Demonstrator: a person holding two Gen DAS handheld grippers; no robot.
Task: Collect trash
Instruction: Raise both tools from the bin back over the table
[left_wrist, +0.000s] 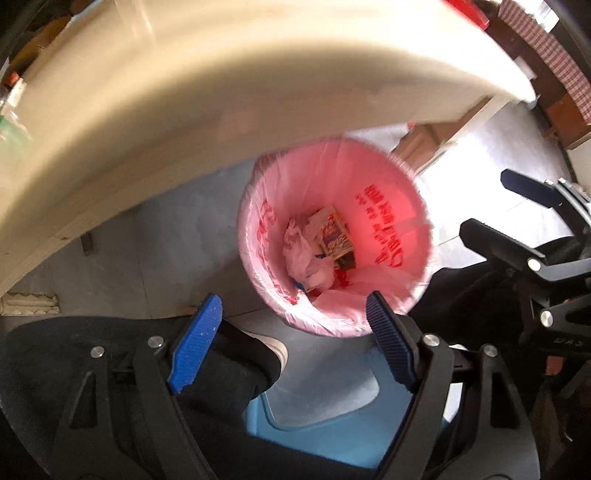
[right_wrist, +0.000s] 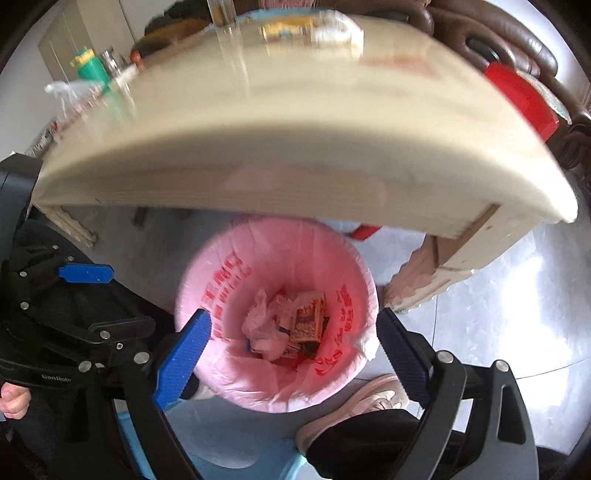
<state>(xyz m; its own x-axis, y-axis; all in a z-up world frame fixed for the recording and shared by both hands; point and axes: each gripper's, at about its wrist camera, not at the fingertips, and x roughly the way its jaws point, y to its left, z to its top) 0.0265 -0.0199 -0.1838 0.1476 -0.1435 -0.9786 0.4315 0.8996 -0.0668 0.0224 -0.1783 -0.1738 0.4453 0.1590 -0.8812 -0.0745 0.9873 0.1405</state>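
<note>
A bin with a pink liner (left_wrist: 388, 206) (right_wrist: 343, 295) stands on the floor under the table's edge. Inside lie crumpled white plastic (left_wrist: 301, 254) (right_wrist: 260, 321) and a brown printed packet (left_wrist: 334, 240) (right_wrist: 308, 319). My left gripper (left_wrist: 293, 297) hangs over the bin's near rim, open, with nothing between its blue pads. Above the bin my right gripper (right_wrist: 294, 313) is also open and empty. Each gripper shows at the side of the other's view. On the far end of the cream table (right_wrist: 295, 122) lie a yellow packet (right_wrist: 288, 27) and a white wrapper (right_wrist: 336, 31).
A green bottle (right_wrist: 88, 66), a clear plastic bag (right_wrist: 70, 94) and a red object (right_wrist: 521, 96) sit on the table. A table leg (right_wrist: 450, 266) stands right of the bin. The person's shoes (right_wrist: 369, 398) and a blue stool (left_wrist: 332, 424) are below.
</note>
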